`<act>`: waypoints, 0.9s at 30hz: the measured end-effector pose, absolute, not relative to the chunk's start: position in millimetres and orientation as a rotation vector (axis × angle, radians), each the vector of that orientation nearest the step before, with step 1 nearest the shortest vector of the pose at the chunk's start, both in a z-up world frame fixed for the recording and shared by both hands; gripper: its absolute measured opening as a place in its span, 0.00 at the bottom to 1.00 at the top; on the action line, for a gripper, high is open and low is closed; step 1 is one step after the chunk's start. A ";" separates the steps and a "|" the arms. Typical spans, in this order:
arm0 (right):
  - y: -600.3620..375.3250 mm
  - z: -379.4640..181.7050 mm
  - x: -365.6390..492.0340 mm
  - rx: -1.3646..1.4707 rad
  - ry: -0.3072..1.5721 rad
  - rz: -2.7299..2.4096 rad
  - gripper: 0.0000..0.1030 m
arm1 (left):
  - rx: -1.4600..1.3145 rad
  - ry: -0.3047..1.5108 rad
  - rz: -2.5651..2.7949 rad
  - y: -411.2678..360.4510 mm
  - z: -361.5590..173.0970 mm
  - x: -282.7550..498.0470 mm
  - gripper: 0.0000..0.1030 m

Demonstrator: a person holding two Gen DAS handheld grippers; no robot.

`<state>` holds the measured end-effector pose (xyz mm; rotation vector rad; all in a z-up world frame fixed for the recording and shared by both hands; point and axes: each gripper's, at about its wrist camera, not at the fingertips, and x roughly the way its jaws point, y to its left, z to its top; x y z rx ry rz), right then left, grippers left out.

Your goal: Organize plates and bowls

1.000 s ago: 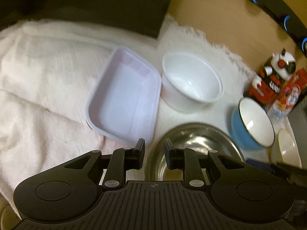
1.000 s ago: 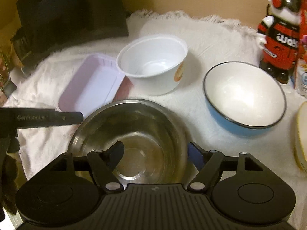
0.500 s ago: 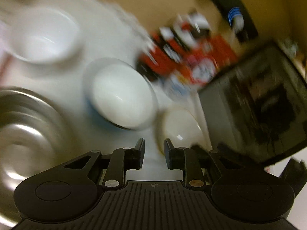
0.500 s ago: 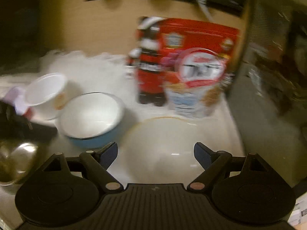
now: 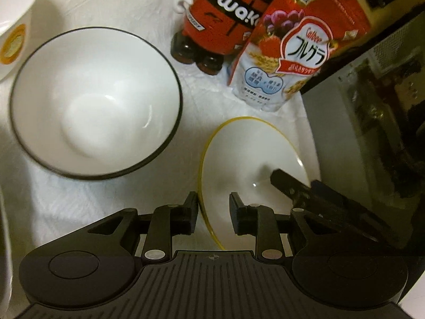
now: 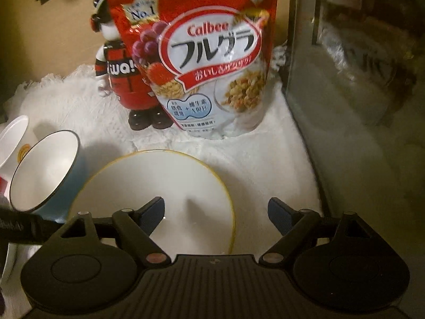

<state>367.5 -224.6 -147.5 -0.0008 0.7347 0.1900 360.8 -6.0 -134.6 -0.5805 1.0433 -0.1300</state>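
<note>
Right wrist: cereal bag behind plate.

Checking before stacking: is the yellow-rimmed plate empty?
Empty: the yellow-rimmed plate shows only bare white surface, apart from the hand-held grippers' shadows.

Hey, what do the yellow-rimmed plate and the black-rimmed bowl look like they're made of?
Yellow-rimmed plate: probably glazed ceramic or enamel, a smooth white surface with a small bright glint. Black-rimmed bowl: likely enamelled metal or glazed ceramic, glossy white inside, blue outside in the right wrist view. The look alone cannot settle which.
</note>
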 end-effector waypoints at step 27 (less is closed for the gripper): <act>-156.6 -179.0 304.6 0.151 1.032 0.508 0.50 | -0.442 1.180 -0.018 43.2 -122.0 270.1 0.22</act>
